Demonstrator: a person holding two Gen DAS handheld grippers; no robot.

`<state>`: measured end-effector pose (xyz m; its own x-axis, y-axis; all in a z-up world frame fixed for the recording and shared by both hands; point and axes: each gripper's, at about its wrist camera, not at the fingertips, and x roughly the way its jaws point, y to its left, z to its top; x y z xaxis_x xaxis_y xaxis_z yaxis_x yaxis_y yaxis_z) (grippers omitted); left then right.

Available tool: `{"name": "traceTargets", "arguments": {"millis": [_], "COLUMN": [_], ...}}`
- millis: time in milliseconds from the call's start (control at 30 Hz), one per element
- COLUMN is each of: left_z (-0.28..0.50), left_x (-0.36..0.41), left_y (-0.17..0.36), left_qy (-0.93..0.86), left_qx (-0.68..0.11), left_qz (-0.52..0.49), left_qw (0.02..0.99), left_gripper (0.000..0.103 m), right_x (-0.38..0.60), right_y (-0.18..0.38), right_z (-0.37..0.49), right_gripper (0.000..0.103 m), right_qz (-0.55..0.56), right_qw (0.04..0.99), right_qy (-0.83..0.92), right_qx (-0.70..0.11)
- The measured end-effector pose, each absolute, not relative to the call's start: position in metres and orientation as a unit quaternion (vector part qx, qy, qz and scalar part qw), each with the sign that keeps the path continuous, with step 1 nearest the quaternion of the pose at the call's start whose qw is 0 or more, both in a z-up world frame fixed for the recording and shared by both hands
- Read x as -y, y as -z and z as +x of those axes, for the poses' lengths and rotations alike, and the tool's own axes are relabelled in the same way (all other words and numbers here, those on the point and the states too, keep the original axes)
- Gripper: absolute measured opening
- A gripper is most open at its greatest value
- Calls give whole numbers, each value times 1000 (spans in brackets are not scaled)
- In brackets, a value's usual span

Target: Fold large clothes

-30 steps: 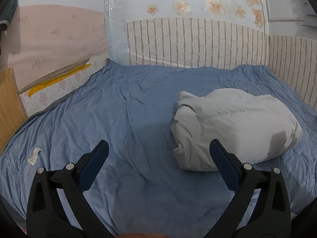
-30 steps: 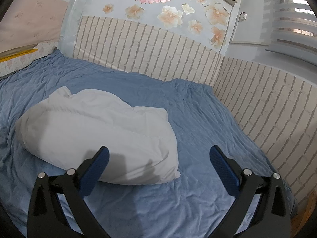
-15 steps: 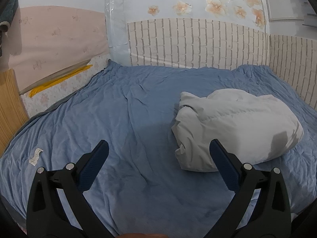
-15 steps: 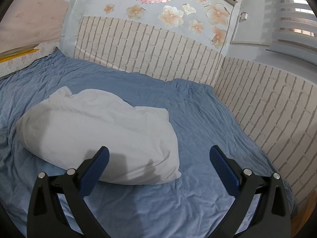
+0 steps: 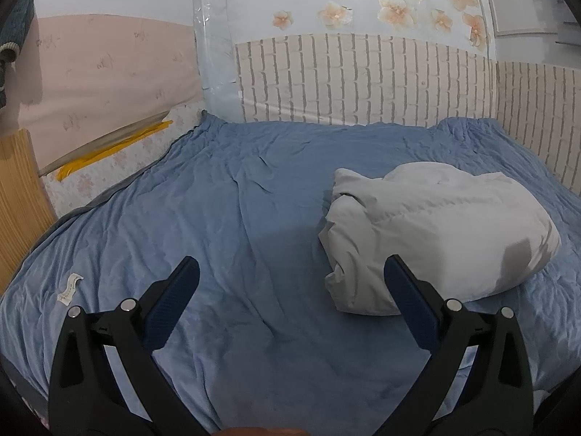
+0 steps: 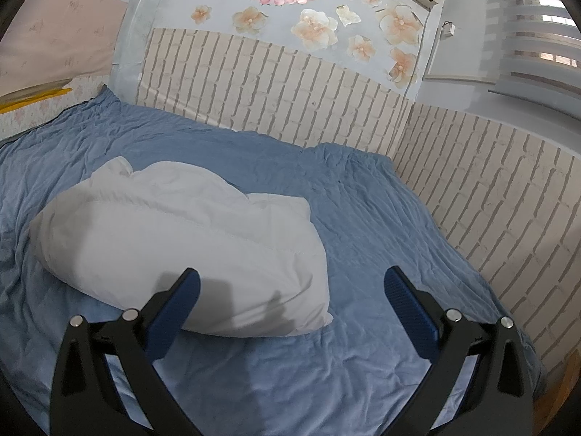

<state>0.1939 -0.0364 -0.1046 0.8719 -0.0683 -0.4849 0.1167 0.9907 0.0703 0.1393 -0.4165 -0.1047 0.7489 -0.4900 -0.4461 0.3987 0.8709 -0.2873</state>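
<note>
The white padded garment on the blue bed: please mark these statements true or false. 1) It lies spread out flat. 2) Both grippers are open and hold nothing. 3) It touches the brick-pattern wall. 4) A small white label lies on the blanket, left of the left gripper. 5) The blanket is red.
1) False. The white padded garment lies in a compact, puffy bundle.
2) True. The left gripper and the right gripper both have their fingers wide apart with nothing between them.
3) False. Blue blanket shows between the garment and the brick-pattern wall.
4) True. The small white label lies there.
5) False. The blanket is blue.
</note>
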Motion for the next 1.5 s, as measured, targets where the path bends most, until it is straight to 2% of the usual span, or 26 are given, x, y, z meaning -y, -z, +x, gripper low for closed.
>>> {"name": "traceTargets", "arguments": {"millis": [1500], "left_z": [192], "left_x": [31], "left_y": [102], "left_qy": [63], "left_qx": [-237], "left_qz": [35], "left_qw": [969], "left_gripper": [100], "right_x": [421], "right_y": [115], "right_z": [143], "right_gripper": [101], "right_qz": [-84], "right_qw": [927], "right_qy": [233], "right_qx": [-281]}}
